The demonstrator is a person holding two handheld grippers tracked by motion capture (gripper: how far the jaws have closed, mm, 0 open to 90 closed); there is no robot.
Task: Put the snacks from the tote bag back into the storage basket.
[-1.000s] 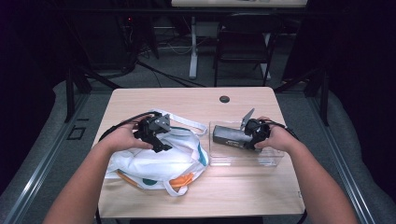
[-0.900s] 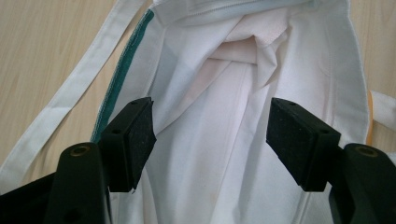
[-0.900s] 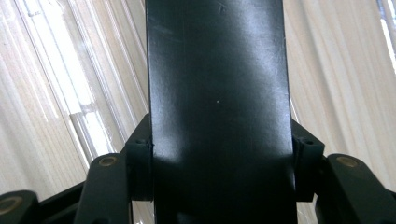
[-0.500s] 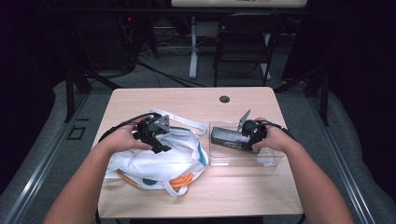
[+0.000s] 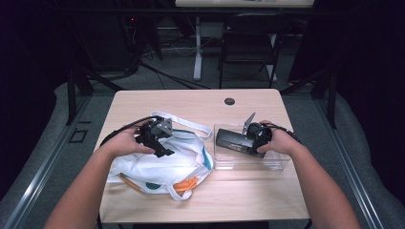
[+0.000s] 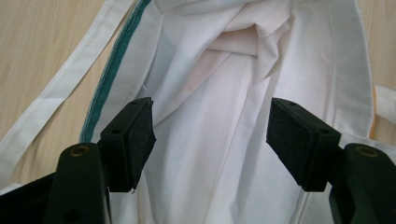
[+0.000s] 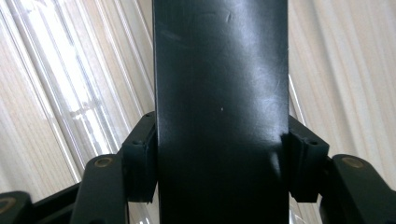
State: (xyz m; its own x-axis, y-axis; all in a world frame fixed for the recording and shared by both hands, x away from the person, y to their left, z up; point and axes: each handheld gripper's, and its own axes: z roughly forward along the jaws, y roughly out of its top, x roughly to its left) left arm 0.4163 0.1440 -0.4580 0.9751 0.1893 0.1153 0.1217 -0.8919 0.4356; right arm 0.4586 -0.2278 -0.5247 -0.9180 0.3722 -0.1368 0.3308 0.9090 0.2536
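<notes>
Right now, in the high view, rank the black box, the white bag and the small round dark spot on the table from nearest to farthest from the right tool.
1. Black box: between the right tool's jaws, over the clear tray.
2. Round dark spot: behind it, near the table's far edge.
3. White bag: across the table, under the left tool.

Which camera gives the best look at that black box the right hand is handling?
The high view: the whole black box shows there, lying in a clear tray. The right gripper view shows its glossy side up close between the jaws.
</notes>
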